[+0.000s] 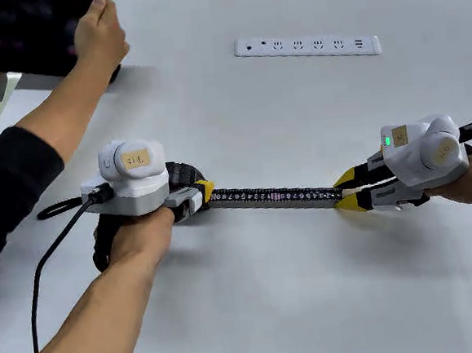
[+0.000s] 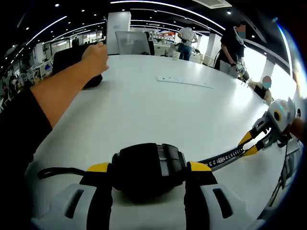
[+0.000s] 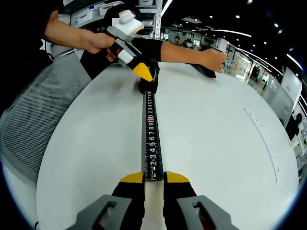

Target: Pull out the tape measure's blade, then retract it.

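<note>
A black tape measure case [image 2: 148, 168] sits clamped between the yellow-tipped jaws of my left gripper [image 2: 149, 167], low over the white table. In the head view the left gripper [image 1: 201, 194] is at the left with the case [image 1: 186, 180] in it. The black blade [image 1: 274, 196] with white numerals stretches rightward to my right gripper [image 1: 347, 190], which is shut on the blade's end. In the right gripper view the blade [image 3: 151, 139] runs straight away from the right gripper [image 3: 153, 178] to the case [image 3: 148, 81].
A white power strip [image 1: 307, 46] lies at the far side of the table. Another person's hand [image 1: 98, 32] holds a dark tablet [image 1: 32, 33] at the far left. A black cable [image 1: 53, 248] trails from the left gripper. People stand in the background.
</note>
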The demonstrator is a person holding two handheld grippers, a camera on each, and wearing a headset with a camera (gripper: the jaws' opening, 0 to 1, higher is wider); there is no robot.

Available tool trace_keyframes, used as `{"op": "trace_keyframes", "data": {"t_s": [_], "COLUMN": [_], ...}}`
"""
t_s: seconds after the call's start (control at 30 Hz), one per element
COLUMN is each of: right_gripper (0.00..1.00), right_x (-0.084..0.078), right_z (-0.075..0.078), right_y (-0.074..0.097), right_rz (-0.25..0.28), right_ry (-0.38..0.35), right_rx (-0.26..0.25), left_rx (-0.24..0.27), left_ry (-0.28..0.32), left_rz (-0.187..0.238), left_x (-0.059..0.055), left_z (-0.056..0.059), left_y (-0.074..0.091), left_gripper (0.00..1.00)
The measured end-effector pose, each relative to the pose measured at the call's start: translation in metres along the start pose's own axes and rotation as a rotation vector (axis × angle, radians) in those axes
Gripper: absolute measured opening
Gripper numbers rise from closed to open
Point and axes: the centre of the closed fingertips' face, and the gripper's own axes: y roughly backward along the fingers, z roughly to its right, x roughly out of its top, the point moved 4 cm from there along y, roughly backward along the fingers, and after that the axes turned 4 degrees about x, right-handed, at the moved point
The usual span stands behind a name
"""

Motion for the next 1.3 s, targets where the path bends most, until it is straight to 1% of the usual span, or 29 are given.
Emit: {"op": "trace_keyframes", "data": {"t_s": [1.3], "right_gripper": [0.11], "right_x": [0.022], "right_z": [0.002], "right_y": [-0.021], "right_rz": [0.027], "right_ry": [0.003], "right_rx": [0.013], "left_rx": [-0.008], "left_ry": [0.008], "left_rz": [-0.01], "left_x": [0.001], "left_z": [-0.001], "left_y": [-0.001], "left_gripper": [0.56]}}
